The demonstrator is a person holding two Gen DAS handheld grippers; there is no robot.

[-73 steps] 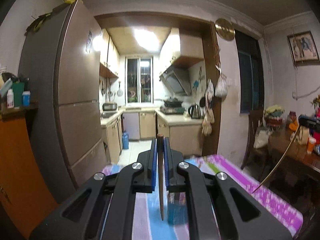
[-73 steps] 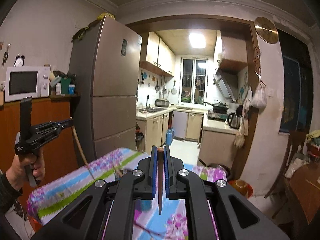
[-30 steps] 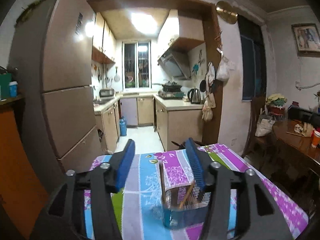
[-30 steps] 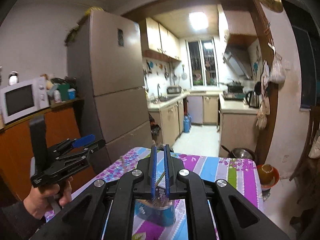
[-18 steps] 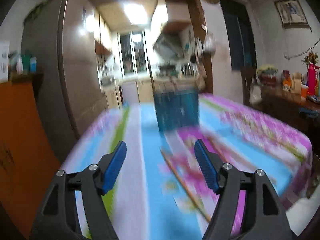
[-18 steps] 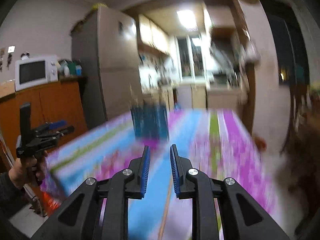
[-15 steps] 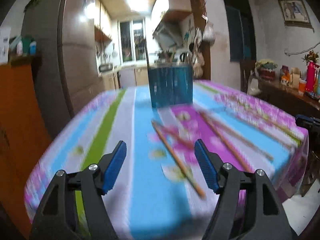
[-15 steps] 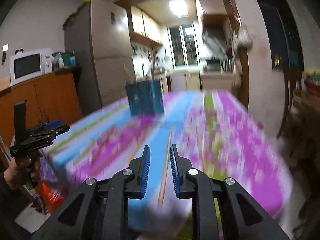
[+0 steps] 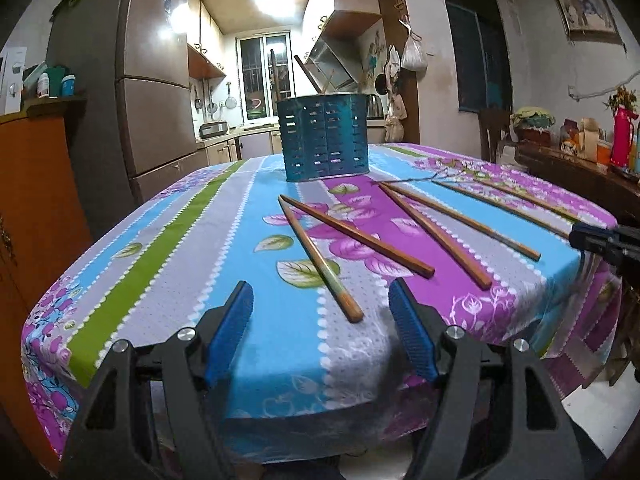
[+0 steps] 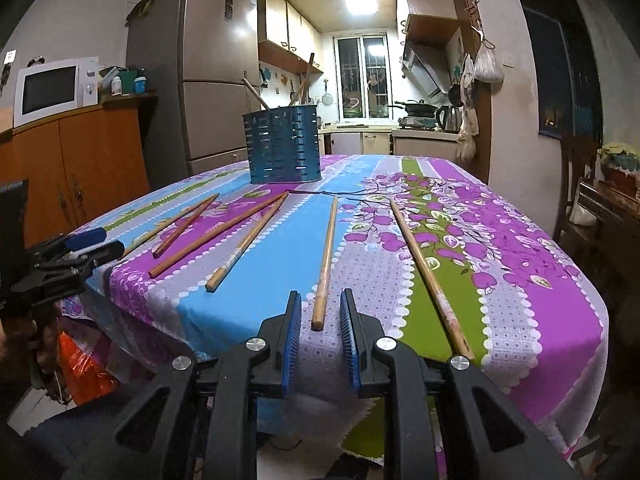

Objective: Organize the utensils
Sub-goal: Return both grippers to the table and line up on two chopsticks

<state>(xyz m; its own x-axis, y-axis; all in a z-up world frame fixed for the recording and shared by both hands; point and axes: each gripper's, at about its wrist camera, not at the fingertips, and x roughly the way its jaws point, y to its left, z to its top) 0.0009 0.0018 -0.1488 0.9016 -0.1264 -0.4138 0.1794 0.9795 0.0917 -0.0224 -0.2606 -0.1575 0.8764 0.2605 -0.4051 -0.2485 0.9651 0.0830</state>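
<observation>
Left gripper [image 9: 320, 312] gapes wide; right gripper [image 10: 320, 322] narrowly parted, both empty. Chopstick [image 10: 325, 260] at twelve o'clock. No writing readable.

A blue perforated metal utensil holder [image 9: 326, 138] stands upright toward the far end of the desk [image 9: 192, 264], with several wooden chopsticks [image 10: 251, 94] leaning out of its top. Six more wooden chopsticks lie flat and loose on the desk in front of it, fanned outward from near the holder toward the near edge. The leftmost pair [image 9: 316, 256] touch at their far tips; the other four [image 10: 325, 260] lie apart from one another, none crossing.
</observation>
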